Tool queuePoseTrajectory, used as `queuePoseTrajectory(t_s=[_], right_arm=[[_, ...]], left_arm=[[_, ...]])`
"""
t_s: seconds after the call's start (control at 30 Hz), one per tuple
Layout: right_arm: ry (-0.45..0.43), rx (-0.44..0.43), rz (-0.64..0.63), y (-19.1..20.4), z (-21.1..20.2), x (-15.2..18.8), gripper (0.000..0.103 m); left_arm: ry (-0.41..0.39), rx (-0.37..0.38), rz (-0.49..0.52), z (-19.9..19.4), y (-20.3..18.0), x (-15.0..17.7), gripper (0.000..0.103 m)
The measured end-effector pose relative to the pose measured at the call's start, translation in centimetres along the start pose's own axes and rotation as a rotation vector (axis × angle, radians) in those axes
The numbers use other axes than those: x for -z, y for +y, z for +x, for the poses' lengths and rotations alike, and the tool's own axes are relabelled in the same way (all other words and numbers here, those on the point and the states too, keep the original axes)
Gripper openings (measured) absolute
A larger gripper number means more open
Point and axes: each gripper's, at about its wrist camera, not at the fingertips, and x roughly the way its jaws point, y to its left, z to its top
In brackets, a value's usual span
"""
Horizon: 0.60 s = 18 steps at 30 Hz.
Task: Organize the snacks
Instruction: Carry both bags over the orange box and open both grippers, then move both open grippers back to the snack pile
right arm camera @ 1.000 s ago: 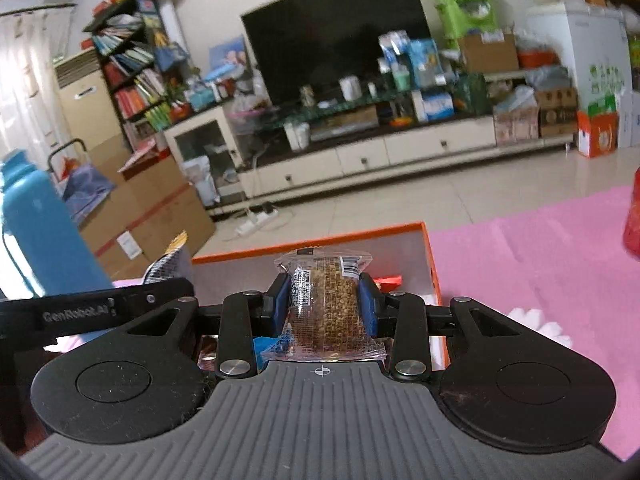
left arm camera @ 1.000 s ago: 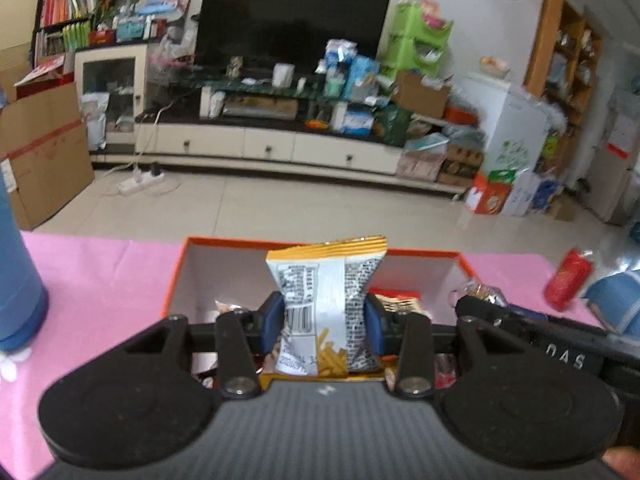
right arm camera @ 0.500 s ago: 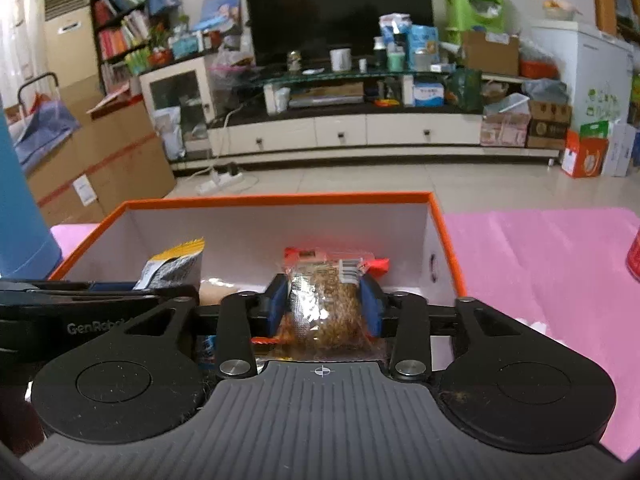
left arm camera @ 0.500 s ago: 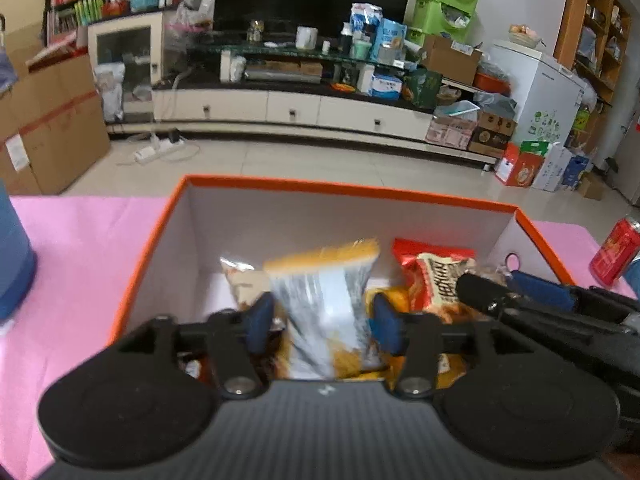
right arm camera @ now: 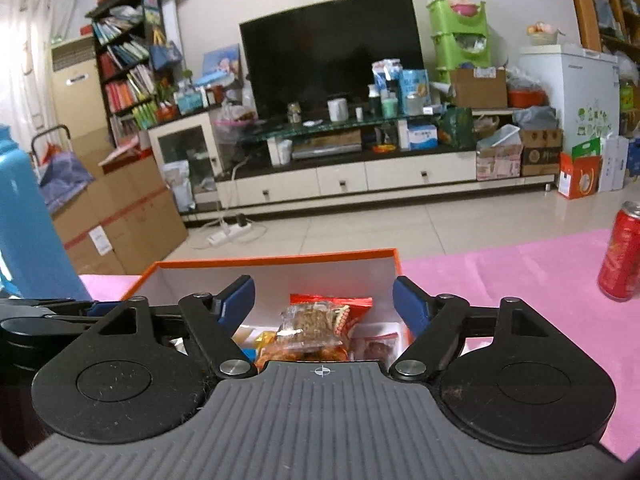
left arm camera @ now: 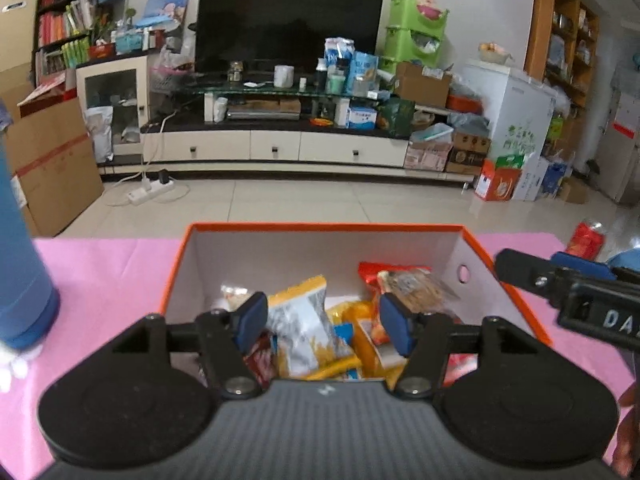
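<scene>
An orange box (left arm camera: 320,227) with white inner walls stands on the pink tablecloth and holds several snack packs; it also shows in the right wrist view (right arm camera: 276,257). My left gripper (left arm camera: 323,322) is open above the box. The yellow and silver fries pack (left arm camera: 304,324) lies loose in the box below it. My right gripper (right arm camera: 323,302) is open over the box, and the clear pack of brown granola (right arm camera: 312,326) lies on the other snacks below it. That pack also shows in the left wrist view (left arm camera: 414,288). The right gripper shows in the left wrist view at right.
A blue bottle (left arm camera: 22,272) stands on the cloth left of the box. A red can (right arm camera: 622,256) stands to the right of it. The pink tablecloth (left arm camera: 104,276) covers the table. Beyond the table's far edge are tiled floor, a TV stand and cardboard boxes.
Both grippers lowered into the box, opened and let go of their packs. The fries pack and the granola pack now lie in the box. Both grippers have drawn back a little.
</scene>
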Motion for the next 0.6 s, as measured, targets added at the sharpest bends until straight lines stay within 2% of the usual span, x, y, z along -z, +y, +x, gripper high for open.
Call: queuePoseTrajectory(t_s=[0.1, 0.23, 0.3, 0.4, 0.47, 0.6], right_arm=[[0.001, -0.007, -0.026, -0.6, -3.6, 0.9, 0.071], [0.013, 0.016, -0.074, -1.4, -8.4, 3.5, 0.077], [0.033, 0.036, -0.05, -2.5, -10.9, 5.7, 0.079], [0.108, 0.071, 0.053, -4.9, -13.5, 8.9, 0.079], [0.147, 0.067, 0.128, -6.5, -14.3, 10.6, 0.079], [0.146, 0.114, 0.19, -9.1, -14.4, 11.2, 0.079]], left_arm=[[0.02, 0.015, 0.005, -2.9, 0.1, 1.9, 0.064], [0.058, 0.005, 0.023, -6.7, 0.6, 6.2, 0.065], [0.104, 0.014, 0.006, -7.5, 0.9, 8.7, 0.065], [0.198, 0.044, -0.022, -7.0, 0.8, 11.4, 0.065], [0.233, 0.058, -0.006, -6.3, 0.1, 11.8, 0.065], [0.218, 0.116, 0.004, -5.9, -0.9, 10.9, 0.065]])
